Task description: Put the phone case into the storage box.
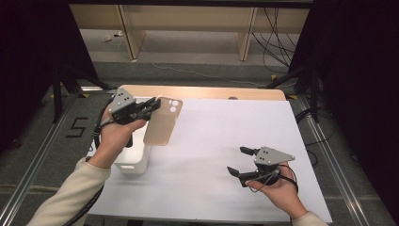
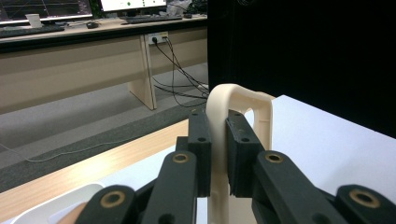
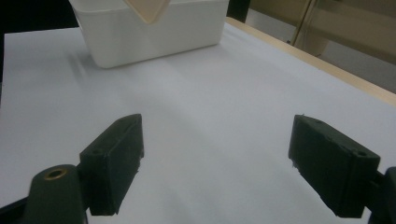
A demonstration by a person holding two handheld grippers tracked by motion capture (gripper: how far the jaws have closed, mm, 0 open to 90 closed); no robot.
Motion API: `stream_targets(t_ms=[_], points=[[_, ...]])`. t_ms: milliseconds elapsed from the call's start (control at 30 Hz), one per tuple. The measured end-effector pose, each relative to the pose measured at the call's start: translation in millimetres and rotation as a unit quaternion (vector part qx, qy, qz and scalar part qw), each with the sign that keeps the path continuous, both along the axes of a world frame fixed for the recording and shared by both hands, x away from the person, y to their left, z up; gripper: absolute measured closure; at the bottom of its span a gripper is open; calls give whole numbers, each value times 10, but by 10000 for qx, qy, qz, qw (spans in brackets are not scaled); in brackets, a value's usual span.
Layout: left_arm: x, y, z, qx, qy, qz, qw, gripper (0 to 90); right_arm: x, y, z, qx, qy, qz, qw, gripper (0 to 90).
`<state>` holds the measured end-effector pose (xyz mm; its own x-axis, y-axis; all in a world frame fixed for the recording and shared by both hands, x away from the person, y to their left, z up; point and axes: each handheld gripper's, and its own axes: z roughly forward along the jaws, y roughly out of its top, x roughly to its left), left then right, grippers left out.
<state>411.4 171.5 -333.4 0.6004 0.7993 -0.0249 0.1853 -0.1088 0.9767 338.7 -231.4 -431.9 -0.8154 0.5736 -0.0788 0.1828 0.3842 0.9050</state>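
A beige phone case [image 1: 163, 121] with camera cutouts hangs in the air above the table's left side, just right of a white bin [image 1: 134, 162]. My left gripper [image 1: 151, 104] is shut on the case's upper left edge. In the left gripper view the jaws clamp the thin beige edge [image 2: 219, 140] and the case's cutout end rises beyond them. My right gripper [image 1: 239, 161] hovers low over the white table sheet [image 1: 211, 141] at the right front, open with nothing between its jaws [image 3: 215, 163]. The right gripper view has the white bin [image 3: 149, 32] ahead with a corner of the case [image 3: 147, 10] above it.
The table's bare wooden strip [image 1: 202, 92] runs along the far edge. Beyond it are a grey floor, desk legs and loose cables [image 1: 277, 37]. Dark curtains flank both sides. The white sheet between the grippers is bare.
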Motion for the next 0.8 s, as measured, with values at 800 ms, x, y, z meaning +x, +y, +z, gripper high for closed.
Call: stream_targets(t_ms=[800], points=[[19, 218, 43, 2, -65, 197, 9998, 818, 1, 8, -11, 23, 19, 15, 10000, 197]])
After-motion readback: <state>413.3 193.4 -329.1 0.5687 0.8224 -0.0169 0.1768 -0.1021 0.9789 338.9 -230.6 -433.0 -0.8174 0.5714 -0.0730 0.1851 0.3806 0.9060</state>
